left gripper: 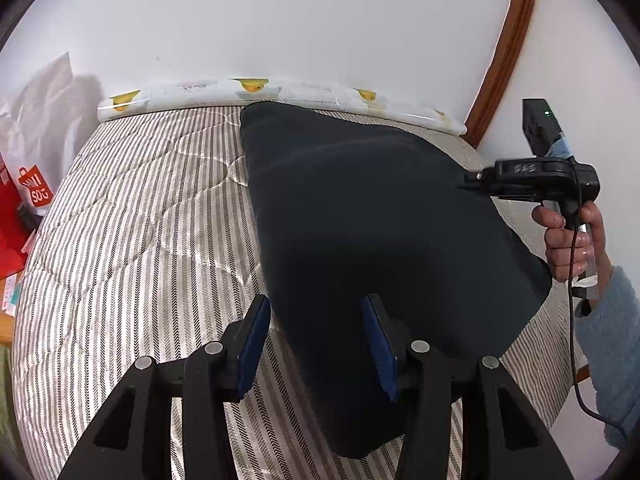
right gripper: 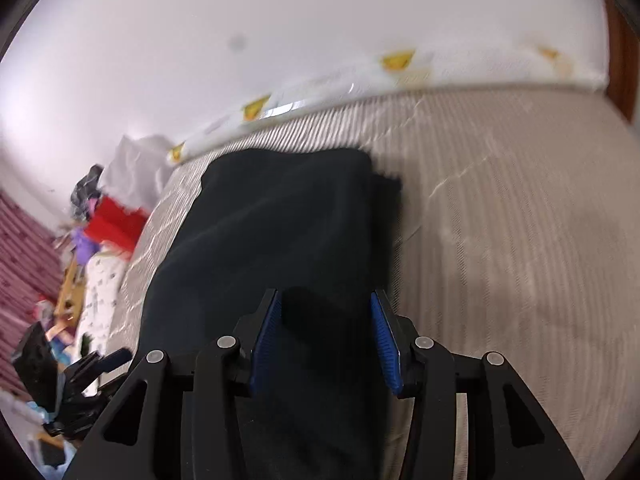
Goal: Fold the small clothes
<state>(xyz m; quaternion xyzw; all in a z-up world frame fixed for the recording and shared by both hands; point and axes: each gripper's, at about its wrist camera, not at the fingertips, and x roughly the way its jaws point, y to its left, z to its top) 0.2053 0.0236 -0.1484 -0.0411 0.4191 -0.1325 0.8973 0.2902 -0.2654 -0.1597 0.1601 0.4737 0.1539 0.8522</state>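
Left hand-held gripper: jaws spread, straddling the near left edge of the dark garment, pads not pressing. Right hand-held gripper: jaws apart over its right side. Garment: dark navy, folded, smooth, long axis near-to-far on the striped bed
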